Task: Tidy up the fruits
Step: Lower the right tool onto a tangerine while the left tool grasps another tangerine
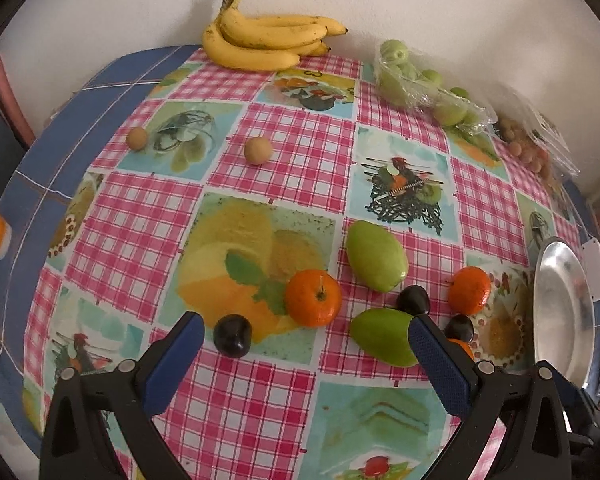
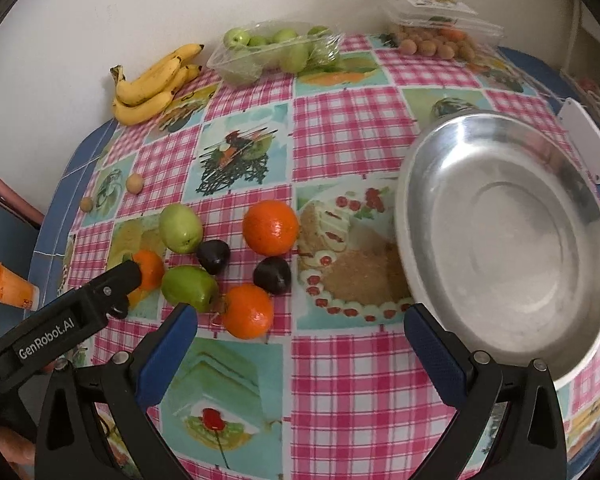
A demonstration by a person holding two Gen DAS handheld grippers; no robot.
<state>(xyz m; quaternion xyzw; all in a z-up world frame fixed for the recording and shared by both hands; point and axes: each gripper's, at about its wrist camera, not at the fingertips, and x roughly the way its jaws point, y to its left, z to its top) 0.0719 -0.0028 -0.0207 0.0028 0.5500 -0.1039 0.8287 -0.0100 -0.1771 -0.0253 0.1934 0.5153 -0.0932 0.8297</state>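
Observation:
Loose fruit lies on the checked tablecloth: three oranges, two green mangoes, three dark plums and two small tan fruits. An empty metal plate sits at the right; it also shows in the left wrist view. My left gripper is open, its jaws on either side of one orange, a plum and a mango. My right gripper is open and empty, just right of the nearest orange, beside the plate.
A banana bunch, a plastic tray of green fruits and a clear box of small tan fruits stand along the back wall. An orange bottle lies off the left edge. A white device lies behind the plate.

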